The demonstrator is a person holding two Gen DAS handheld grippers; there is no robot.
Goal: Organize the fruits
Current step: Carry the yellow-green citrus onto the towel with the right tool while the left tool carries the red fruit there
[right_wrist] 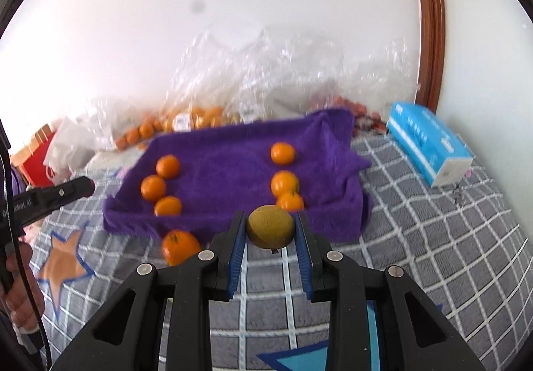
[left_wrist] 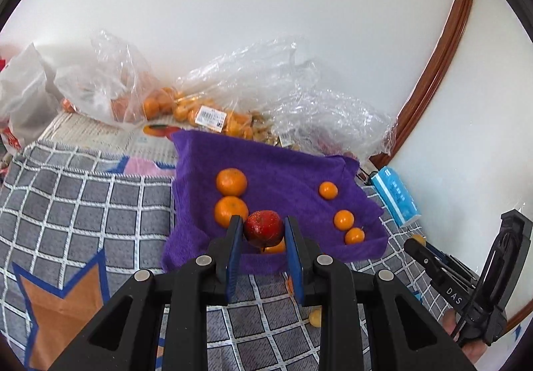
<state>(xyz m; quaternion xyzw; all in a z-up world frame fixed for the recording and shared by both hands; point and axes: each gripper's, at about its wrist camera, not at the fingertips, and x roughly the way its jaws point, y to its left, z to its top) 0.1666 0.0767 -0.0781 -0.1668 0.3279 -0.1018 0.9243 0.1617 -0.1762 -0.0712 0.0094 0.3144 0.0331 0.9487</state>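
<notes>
A red apple (left_wrist: 264, 228) is gripped by the left gripper (left_wrist: 263, 231) above the purple towel (left_wrist: 283, 171) at 6 o'clock, presumably for sorting; a yellow-green fruit (right_wrist: 270, 226) is clamped by the right gripper (right_wrist: 270, 227).

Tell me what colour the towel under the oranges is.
Purple; the towel shows best in the right wrist view.
</notes>
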